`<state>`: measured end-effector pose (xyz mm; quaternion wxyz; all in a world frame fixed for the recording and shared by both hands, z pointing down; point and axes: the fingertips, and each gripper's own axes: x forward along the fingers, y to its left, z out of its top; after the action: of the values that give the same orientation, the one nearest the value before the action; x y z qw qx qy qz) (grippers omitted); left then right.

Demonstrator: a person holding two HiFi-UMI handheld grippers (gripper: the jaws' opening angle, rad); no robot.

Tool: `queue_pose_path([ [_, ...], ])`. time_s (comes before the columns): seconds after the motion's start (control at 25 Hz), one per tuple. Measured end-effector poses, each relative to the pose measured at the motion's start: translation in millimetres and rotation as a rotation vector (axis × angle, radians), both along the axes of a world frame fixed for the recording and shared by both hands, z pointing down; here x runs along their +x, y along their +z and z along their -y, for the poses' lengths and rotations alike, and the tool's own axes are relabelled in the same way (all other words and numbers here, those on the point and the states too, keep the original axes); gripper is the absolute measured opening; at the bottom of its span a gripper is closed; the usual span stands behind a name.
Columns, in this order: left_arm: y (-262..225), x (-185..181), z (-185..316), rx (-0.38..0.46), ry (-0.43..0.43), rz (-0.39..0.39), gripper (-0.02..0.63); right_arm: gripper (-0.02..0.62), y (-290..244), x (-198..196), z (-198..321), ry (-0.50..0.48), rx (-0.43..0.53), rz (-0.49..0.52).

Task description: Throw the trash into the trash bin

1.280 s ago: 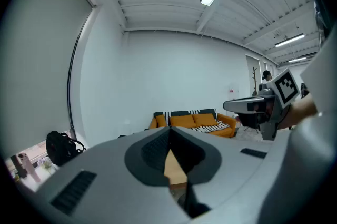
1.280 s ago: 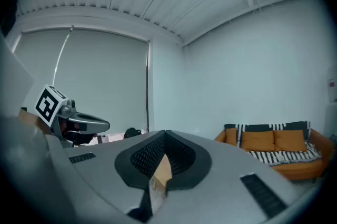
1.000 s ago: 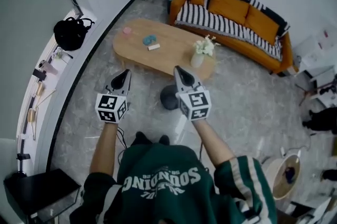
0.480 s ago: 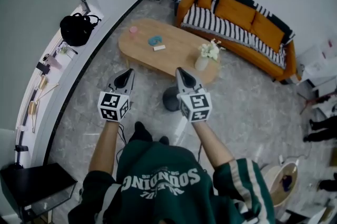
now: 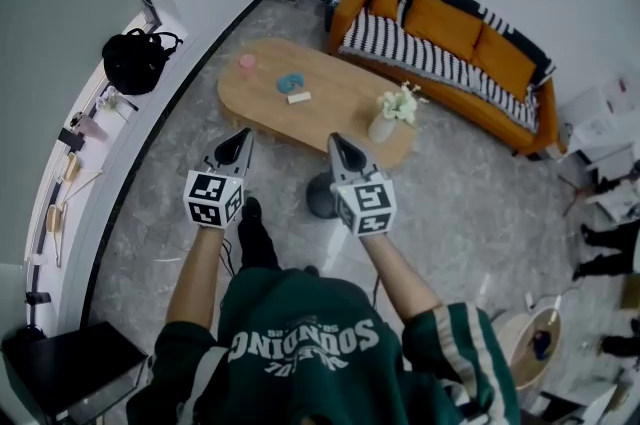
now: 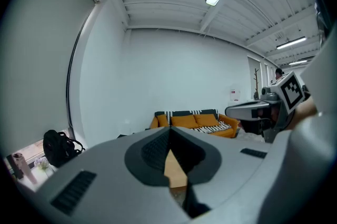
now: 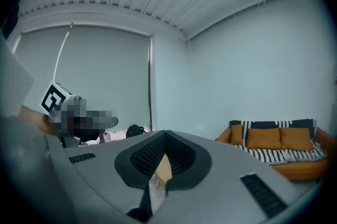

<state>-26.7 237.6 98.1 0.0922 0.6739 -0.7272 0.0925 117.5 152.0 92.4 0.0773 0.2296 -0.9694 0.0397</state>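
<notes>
Two things have changed in the head view within the last second. The person's dark shoe (image 5: 248, 218) now stands forward between the arms, and the wooden table (image 5: 340, 118) lies a little nearer to the grippers. This reads as a walk toward the table, so the task seems to be only at the approach.

The left gripper (image 5: 240, 137) and the right gripper (image 5: 335, 143) are carried in front of the body, both pinched together and empty, as before. The likely trash lies on the far left part of the table, well apart from both tips: a pink piece (image 5: 246, 61), a blue piece (image 5: 290, 82) and a white piece (image 5: 298, 97). A vase with flowers (image 5: 385, 121) stands near the table's right end, so the reach looks freer on the left. A dark round thing (image 5: 320, 198) sits on the floor at the near edge, close to the feet. A pale round container (image 5: 508, 338) at the lower right may be the bin, but this is not sure.

In the left gripper view the jaws meet tip to tip with nothing in them. The sofa (image 6: 192, 120) is far ahead.

In the right gripper view the jaws are also closed on nothing. A black backpack (image 7: 136, 129) sits by the wall on the left.
</notes>
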Motion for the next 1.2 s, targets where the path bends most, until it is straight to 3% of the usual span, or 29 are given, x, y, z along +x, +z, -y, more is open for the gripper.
queue_pose_path([
  [0.32, 13, -85, 64, -0.018, 0.086, 0.000, 0.002, 0.000, 10, -85, 46, 0.063, -0.018, -0.032],
  [0.72, 24, -180, 156, -0.063, 0.295, 0.035, 0.002, 0.000, 15, -189, 110, 0.218, -0.057, -0.058],
  [0.92, 34, -200, 193, -0.068, 0.372, 0.026, 0.002, 0.000, 24, -206, 132, 0.291, -0.074, -0.066],
  [1.2, 48, -193, 219, -0.086, 0.434, 0.008, 0.002, 0.000, 37, -199, 148, 0.342, -0.093, -0.092],
])
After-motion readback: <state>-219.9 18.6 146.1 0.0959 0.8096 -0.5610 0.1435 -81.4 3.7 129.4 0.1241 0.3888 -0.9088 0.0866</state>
